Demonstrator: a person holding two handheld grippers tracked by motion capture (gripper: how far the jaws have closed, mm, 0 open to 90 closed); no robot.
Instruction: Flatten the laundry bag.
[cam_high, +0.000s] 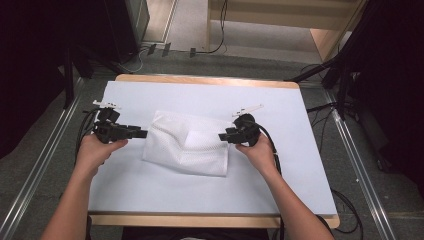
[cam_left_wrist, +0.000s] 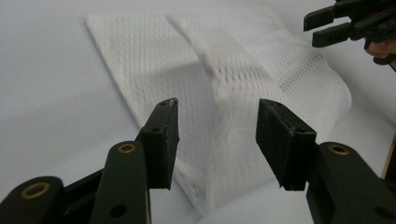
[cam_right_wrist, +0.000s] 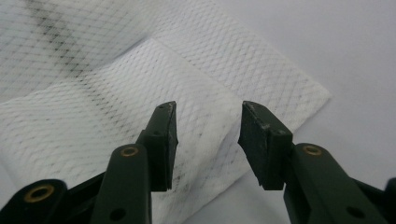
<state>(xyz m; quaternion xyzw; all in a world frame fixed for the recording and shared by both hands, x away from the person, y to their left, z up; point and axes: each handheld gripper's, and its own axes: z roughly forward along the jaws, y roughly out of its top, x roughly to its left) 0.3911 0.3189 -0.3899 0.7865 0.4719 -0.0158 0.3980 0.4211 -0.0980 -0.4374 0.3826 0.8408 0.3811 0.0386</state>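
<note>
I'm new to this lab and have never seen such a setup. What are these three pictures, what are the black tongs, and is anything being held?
A person sits at a table covered in white and holds a hand-worked, two-jaw gripper in each hand. The high view looks down from above: the left gripper is at the left, the right gripper at the right. The other two pictures come from small cameras riding on each gripper, looking along its own black jaws. Between the grippers lies a white mesh cloth, loosely folded, with one flap lying over the middle. Nothing is held: in both gripper views the jaws stand apart, with the cloth lying on the table beyond them. The left gripper view also catches the right gripper in its top corner.
</note>
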